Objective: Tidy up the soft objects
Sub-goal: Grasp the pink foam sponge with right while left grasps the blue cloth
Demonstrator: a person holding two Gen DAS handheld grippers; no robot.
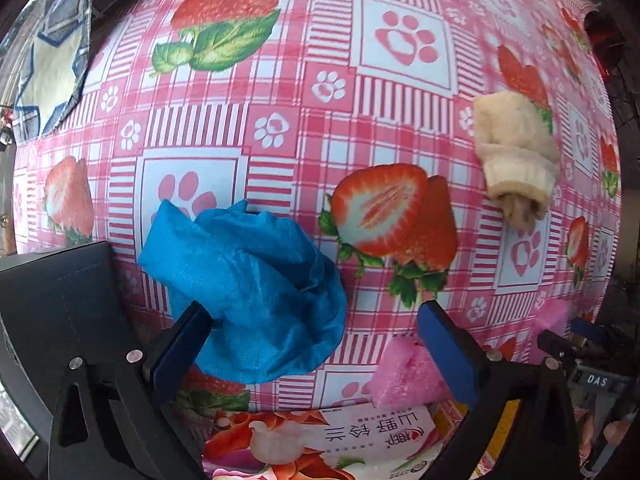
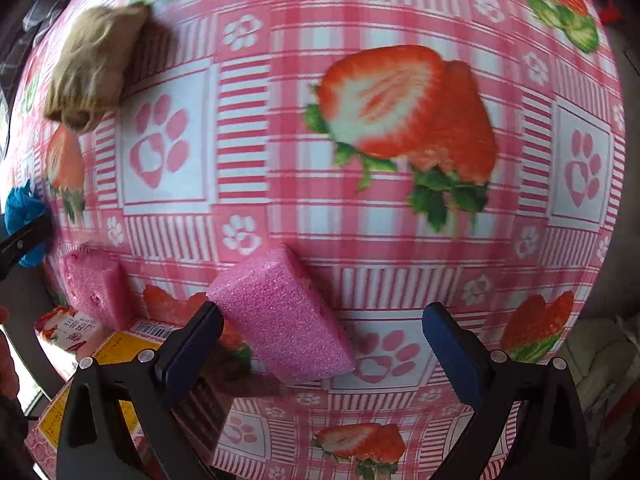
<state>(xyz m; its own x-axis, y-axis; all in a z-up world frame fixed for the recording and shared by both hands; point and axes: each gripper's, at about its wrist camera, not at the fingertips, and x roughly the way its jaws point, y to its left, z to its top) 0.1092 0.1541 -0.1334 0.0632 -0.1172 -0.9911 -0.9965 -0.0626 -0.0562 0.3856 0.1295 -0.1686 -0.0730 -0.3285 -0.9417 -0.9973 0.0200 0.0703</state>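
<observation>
A crumpled blue cloth (image 1: 248, 288) lies on the strawberry-print tablecloth (image 1: 304, 128), right in front of my left gripper (image 1: 312, 344), whose open jaws straddle its near edge; the left pad touches it. A rolled beige sock (image 1: 516, 152) lies far right in the left wrist view. A pink sponge (image 1: 404, 372) sits by the right finger. In the right wrist view my right gripper (image 2: 320, 344) stands open with a pink sponge block (image 2: 284, 316) between its fingers, nearer the left one. A second pink sponge (image 2: 96, 288), the sock (image 2: 96, 64) and the blue cloth (image 2: 22, 220) lie to the left.
A printed tissue pack (image 1: 320, 440) rests at the near table edge, seen also as the pack (image 2: 68, 332) beside a yellow box (image 2: 120, 356). A blue patterned cloth (image 1: 52, 76) hangs at the table's far left. Bare tablecloth (image 2: 400, 220) spreads ahead.
</observation>
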